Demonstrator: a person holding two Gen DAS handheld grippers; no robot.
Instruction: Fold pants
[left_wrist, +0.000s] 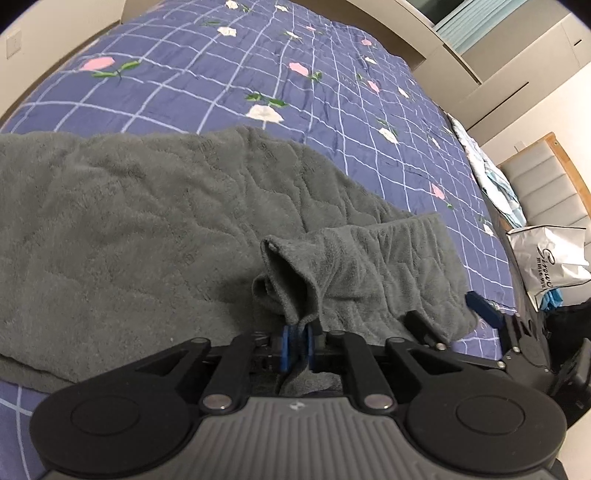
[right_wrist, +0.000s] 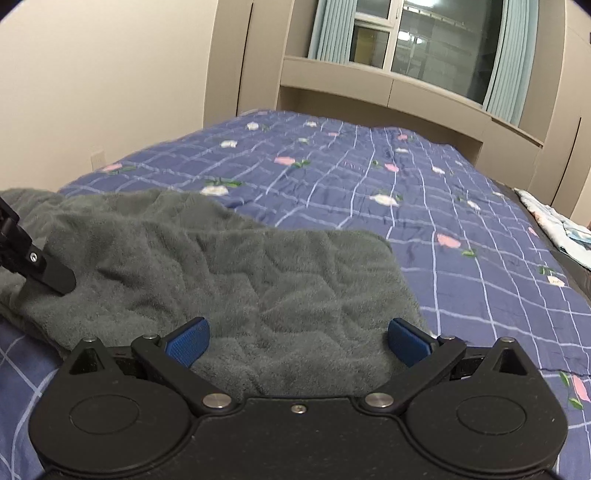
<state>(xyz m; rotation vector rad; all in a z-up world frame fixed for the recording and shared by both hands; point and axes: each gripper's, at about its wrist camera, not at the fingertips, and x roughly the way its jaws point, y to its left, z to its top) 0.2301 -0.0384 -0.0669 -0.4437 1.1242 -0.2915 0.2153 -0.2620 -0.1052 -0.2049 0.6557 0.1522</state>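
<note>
Two grippers at the grey pants (left_wrist: 147, 229) spread on the blue checked bed (left_wrist: 229, 70): left gripper (left_wrist: 297, 341) pinches a bunched edge, right gripper (right_wrist: 297, 338) spread wide over the cloth, gripping nothing; fold seemingly midway, next needs the right to grasp an edge.

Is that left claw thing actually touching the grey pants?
Touching. In the left wrist view, the left gripper is shut on a bunched fold of the grey pants; fabric is pinched between its blue pads with no gap.
</note>
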